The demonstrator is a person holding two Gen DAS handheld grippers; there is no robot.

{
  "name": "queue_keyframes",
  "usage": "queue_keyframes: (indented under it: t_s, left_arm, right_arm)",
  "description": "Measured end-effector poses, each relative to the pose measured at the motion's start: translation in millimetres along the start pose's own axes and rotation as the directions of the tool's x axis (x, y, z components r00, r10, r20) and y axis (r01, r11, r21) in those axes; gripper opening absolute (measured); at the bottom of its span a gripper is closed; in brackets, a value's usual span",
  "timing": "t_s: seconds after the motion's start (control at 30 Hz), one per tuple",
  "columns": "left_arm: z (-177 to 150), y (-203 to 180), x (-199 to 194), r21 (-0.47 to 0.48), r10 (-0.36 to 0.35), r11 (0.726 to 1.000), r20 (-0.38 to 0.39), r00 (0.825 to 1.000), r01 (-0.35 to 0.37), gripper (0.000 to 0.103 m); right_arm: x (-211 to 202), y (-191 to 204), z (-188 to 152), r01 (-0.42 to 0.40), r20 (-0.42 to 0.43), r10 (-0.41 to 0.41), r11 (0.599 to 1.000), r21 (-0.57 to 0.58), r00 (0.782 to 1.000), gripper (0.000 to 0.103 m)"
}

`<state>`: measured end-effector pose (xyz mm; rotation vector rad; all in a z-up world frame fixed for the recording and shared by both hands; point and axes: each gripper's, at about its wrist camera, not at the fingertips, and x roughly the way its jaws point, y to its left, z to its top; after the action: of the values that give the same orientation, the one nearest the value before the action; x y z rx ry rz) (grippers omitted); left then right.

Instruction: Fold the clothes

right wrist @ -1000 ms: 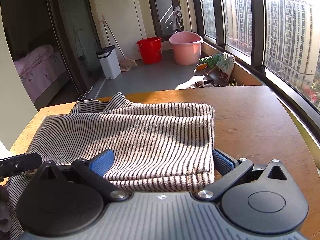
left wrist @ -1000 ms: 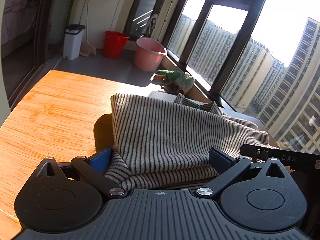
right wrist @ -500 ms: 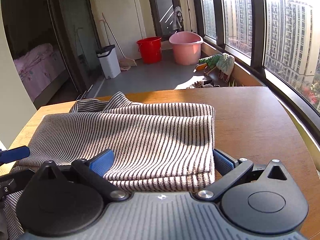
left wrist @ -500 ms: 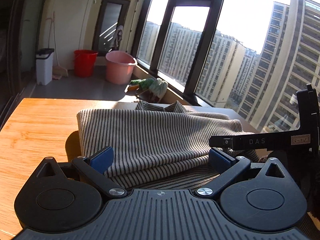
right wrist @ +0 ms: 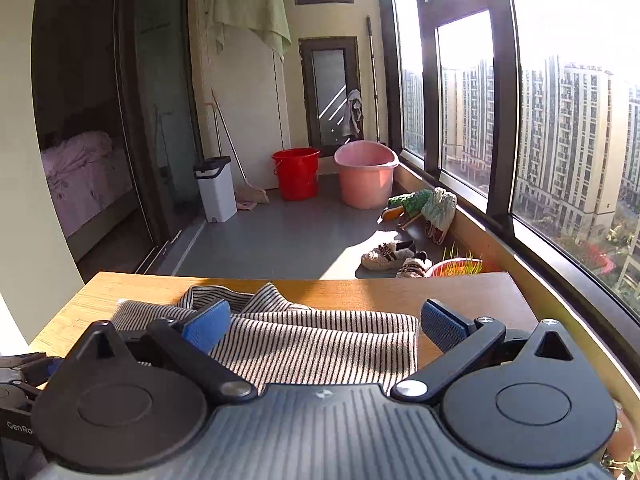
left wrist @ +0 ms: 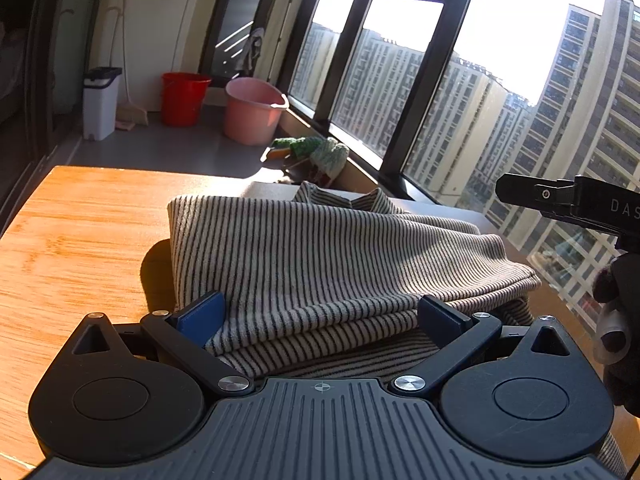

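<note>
One folded striped garment (left wrist: 320, 256) lies on a wooden table (left wrist: 80, 240) beside a high-rise window, its dark and pale stripes running in stacked layers with a collar-like fold at the table's far edge. Two handheld grippers work over it. The left gripper (left wrist: 320, 316) sits low at the near edge of the cloth, its two blue-padded fingers (left wrist: 202, 316) spread wide to either side of the folded layers, not pressing them. The right gripper (right wrist: 326, 326) hangs above the garment (right wrist: 320, 344) toward the table's near edge; its two fingers (right wrist: 208, 326) have just been closing a little yet stand well apart, with nothing clamped between them. In the left wrist view the right gripper's black body (left wrist: 568, 200) shows at the right side, raised over the table's right edge. On the balcony floor beyond the table's far edge stand one red bucket (right wrist: 297, 174), one pink basin (right wrist: 366, 179) and one white lidded bin (right wrist: 216, 188). Several slippers (right wrist: 394, 256) lie near the window.
</note>
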<state>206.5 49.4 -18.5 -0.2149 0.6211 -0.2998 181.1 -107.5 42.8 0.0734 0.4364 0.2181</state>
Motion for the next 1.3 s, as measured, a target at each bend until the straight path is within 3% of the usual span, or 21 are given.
queue_keyframes:
  t_s: [0.07, 0.1, 0.23, 0.27, 0.37, 0.5, 0.6, 0.77, 0.9, 0.93, 0.97, 1.0, 1.03, 1.17, 1.3]
  left_arm:
    - [-1, 0, -1, -0.001, 0.000, 1.000, 0.001, 1.000, 0.000, 0.103]
    - [-1, 0, -1, 0.000, 0.000, 1.000, 0.002, 1.000, 0.000, 0.103]
    - [-1, -1, -1, 0.001, 0.002, 1.000, 0.002, 1.000, -0.002, 0.103]
    - [-1, -2, -1, 0.002, 0.002, 1.000, 0.001, 1.000, -0.002, 0.103]
    - [-1, -5, 1, 0.016, 0.015, 1.000, -0.004, 1.000, -0.015, 0.103]
    - [-3, -6, 0, 0.023, 0.029, 0.999, -0.002, 1.000, -0.029, 0.103]
    - [-3, -7, 0, 0.021, 0.032, 0.999, 0.001, 0.999, -0.032, 0.103]
    - [-3, -6, 0, 0.019, 0.030, 0.999, 0.000, 1.000, -0.030, 0.103]
    - [-3, -5, 0, 0.011, 0.024, 1.000, 0.002, 1.000, -0.024, 0.103]
    - [-3, -5, 0, 0.008, 0.023, 1.000, 0.003, 1.000, -0.023, 0.103]
    - [-3, -5, 0, 0.007, 0.022, 1.000, 0.004, 1.000, -0.022, 0.103]
    - [-3, -5, 0, 0.005, 0.022, 1.000, 0.005, 1.000, -0.022, 0.103]
    - [-3, -4, 0, 0.002, 0.020, 1.000, 0.009, 1.000, -0.021, 0.103]
    - [1, 6, -21, -0.037, -0.022, 0.999, 0.082, 0.996, 0.025, 0.103]
    - [18, 20, -82, -0.068, -0.052, 0.995, 0.221, 0.974, 0.069, 0.103]
  right_arm:
    - [6, 2, 5, -0.076, -0.053, 0.079, 0.996, 0.052, 0.995, 0.074]
    - [15, 0, -1, -0.072, -0.097, 0.079, 0.995, 0.070, 0.992, 0.065]
    - [49, -14, -37, -0.028, -0.254, 0.054, 0.994, 0.108, 0.966, 0.057]
    - [47, -15, -44, -0.042, -0.233, 0.058, 0.996, 0.074, 0.971, 0.055]
    - [43, -8, -40, -0.043, -0.260, 0.044, 0.999, 0.010, 0.965, 0.055]
    - [40, 2, -10, -0.063, -0.202, 0.046, 0.995, -0.078, 0.978, 0.054]
    - [65, 9, 16, -0.065, -0.191, 0.039, 0.989, -0.135, 0.981, 0.054]
    - [139, 18, 27, -0.030, -0.280, -0.017, 0.986, -0.163, 0.960, 0.054]
    - [185, 14, 20, -0.022, -0.382, -0.018, 0.995, -0.101, 0.924, 0.056]
    - [186, 16, 19, -0.035, -0.378, -0.007, 0.994, -0.105, 0.926, 0.055]
    - [185, 18, 18, -0.050, -0.371, 0.004, 0.992, -0.114, 0.929, 0.046]
    - [182, 20, 17, -0.076, -0.373, 0.030, 0.991, -0.109, 0.927, 0.019]
    - [178, 22, 16, -0.105, -0.378, 0.060, 0.989, -0.100, 0.924, 0.008]
    - [137, 38, 22, -0.135, -0.310, 0.084, 0.980, -0.149, 0.947, 0.006]
    - [48, 30, 47, -0.275, -0.190, 0.257, 0.959, -0.073, 0.948, 0.005]
